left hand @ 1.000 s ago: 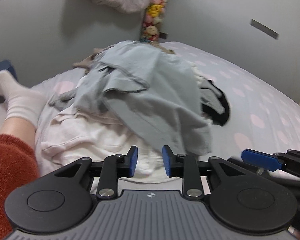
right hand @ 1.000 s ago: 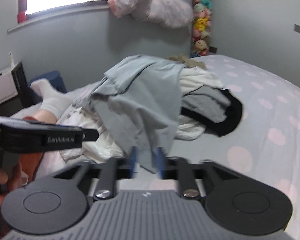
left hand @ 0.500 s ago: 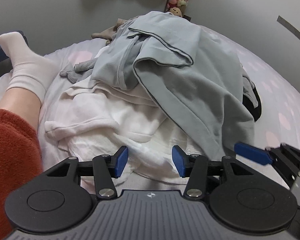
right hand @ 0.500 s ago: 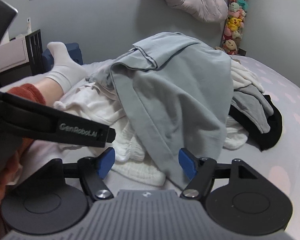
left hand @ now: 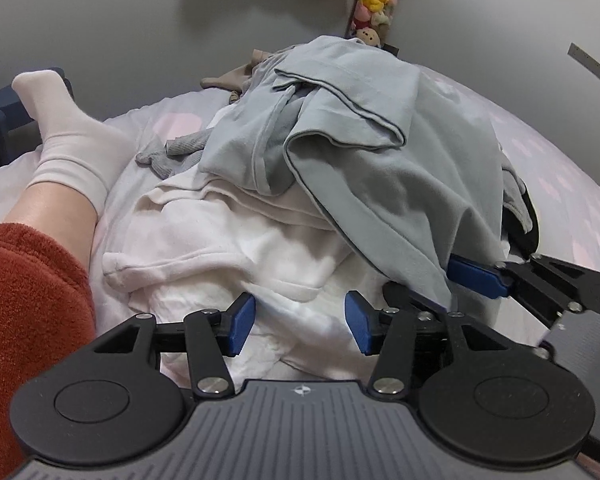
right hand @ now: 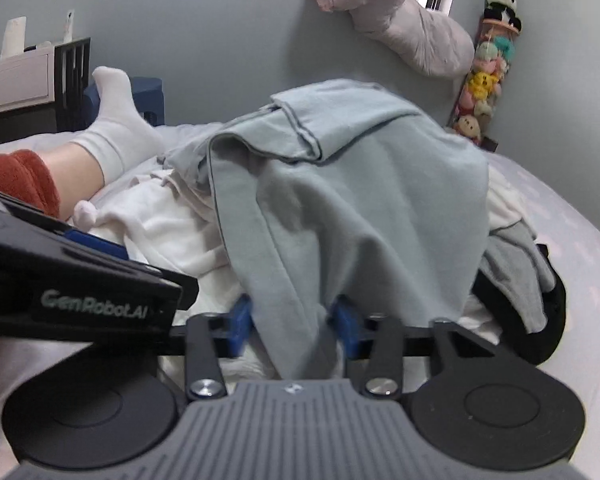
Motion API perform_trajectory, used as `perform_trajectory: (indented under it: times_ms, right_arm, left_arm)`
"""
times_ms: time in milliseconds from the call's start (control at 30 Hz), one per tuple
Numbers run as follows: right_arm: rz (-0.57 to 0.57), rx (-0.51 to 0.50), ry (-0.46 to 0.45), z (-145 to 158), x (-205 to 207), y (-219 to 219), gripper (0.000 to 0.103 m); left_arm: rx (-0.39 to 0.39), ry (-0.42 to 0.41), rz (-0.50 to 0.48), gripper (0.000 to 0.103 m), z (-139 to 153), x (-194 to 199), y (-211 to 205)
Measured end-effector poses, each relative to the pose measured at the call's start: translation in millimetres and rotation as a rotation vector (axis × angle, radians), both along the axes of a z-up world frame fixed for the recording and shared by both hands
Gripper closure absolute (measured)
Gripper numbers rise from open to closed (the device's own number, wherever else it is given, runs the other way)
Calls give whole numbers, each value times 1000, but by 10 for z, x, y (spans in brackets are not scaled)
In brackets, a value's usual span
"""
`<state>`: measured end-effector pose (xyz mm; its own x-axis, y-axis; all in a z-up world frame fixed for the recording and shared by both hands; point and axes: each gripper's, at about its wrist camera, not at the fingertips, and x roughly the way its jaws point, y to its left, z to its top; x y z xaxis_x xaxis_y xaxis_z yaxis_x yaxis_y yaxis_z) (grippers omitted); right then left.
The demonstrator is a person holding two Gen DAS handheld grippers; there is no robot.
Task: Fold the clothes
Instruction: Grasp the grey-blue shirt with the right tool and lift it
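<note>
The right gripper (right hand: 290,326) sits at the near foot of the clothes pile (left hand: 284,216), and its jaws have just been closing, with the hanging hem of the grey-blue garment (right hand: 352,200) between the two blue pads; they stand roughly half apart, and the blur at the pads leaves it unclear whether they press the cloth yet. The left gripper (left hand: 300,322) is just beside it, at the same near edge of the pile but toward the person's leg; its jaws have just been opening and now stand about half apart, with the crumpled white garment (left hand: 228,256) lying under and between the pads, not pinched. In the left wrist view the right gripper's blue fingertip (left hand: 476,276) shows against the lower edge of the grey-blue garment. That garment drapes over the top of the pile and down its near side. Under it lie white and cream pieces; a darker grey piece (right hand: 516,268) and a black one (right hand: 548,320) stick out on the pile's far-right side. The pile rests on a bed (right hand: 572,256) with a pale, pink-spotted sheet. Beside the pile on its other side lies a person's leg in a white sock (left hand: 64,140) and a rust-red fleece trouser leg (left hand: 24,304). Behind the pile, against the wall, stands a tall clear tube (right hand: 486,76) filled with small plush toys, a panda on top.
</note>
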<state>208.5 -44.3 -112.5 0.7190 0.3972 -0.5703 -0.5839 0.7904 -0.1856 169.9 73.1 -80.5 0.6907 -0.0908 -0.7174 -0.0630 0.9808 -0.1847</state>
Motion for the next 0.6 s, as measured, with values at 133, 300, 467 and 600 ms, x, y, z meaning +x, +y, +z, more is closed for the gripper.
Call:
perform_trajectory:
  times_ms: [133, 300, 467, 600]
  right_arm:
    - [-9, 31, -6, 93, -20, -140, 60]
    - [-26, 75, 49, 158, 52, -218, 57]
    - [-47, 105, -2, 250, 20, -258, 57]
    - [-46, 68, 0, 280, 101, -259, 57]
  left_arm:
    - [-18, -26, 20, 55, 35, -7, 21]
    - [-8, -43, 49, 55, 61, -20, 58]
    - [47, -26, 29, 55, 35, -6, 10]
    - [45, -22, 14, 53, 21, 3, -27]
